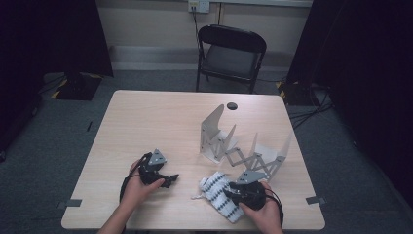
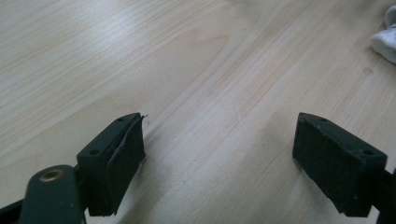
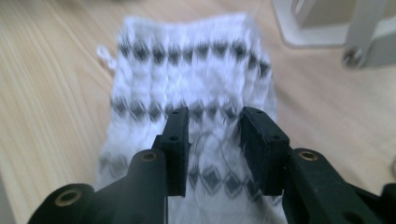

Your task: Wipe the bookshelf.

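Note:
A white knitted cloth with rows of dark diamonds lies flat near the table's front edge, right of centre. My right gripper hangs low over its near half, pointing left. In the right gripper view the jaws stand a little apart over the cloth, and nothing shows pinched between the pads. My left gripper rests to the left of the cloth, apart from it. Its jaws are wide open over bare wood, and a corner of the cloth lies far off.
A grey metal scissor-fold rack with upright end plates stands just behind the cloth, and its base lies close ahead of the right gripper. The wooden table has a cable hole. A black folding chair stands beyond.

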Demonstrator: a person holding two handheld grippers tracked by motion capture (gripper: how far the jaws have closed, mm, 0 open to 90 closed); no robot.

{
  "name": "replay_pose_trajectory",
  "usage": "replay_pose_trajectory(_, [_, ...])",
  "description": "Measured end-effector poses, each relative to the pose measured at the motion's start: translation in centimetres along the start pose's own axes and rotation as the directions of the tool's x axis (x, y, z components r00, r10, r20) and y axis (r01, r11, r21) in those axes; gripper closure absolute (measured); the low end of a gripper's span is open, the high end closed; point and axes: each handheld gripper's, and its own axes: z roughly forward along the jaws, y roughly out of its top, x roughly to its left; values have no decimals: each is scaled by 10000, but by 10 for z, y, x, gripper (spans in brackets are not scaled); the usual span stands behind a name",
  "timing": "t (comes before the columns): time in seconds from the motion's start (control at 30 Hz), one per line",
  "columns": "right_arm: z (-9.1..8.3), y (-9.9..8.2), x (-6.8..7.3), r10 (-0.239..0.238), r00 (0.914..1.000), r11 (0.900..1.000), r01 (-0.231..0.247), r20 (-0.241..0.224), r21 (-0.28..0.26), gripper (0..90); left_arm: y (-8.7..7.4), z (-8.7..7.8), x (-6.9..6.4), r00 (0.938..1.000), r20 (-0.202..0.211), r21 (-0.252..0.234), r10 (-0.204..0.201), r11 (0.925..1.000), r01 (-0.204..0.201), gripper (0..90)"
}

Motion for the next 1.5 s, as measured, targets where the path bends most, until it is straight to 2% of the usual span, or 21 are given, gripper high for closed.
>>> replay_pose_trajectory(0.13, [-16, 13, -4, 19, 9999, 9990, -13, 131, -455, 616, 0, 0, 0, 10000, 1, 1, 0, 10000, 0, 164])
replay_pose_trajectory(0.33, [-43, 39, -13, -150, 9977, 9955, 211, 658, -923, 606, 0, 0, 0, 10000, -2, -5, -5, 10000, 5, 164])
replay_pose_trajectory(0.67, [-67, 67, -32, -164, 9910, 9920, 326, 1326, -1216, 599, 0, 0, 0, 10000, -3, -12, -3, 10000, 3, 164])
replay_pose_trajectory(1.17, [-55, 83, -48, -120, 9876, 9947, 278, 1564, -993, 600, 0, 0, 0, 10000, -7, -16, -3, 10000, 3, 164])
replay_pose_trajectory(1.5, [-45, 86, -49, -151, 9867, 9957, 297, 1617, -882, 645, 0, 0, 0, 10000, -3, 6, 11, 10000, -11, 164])
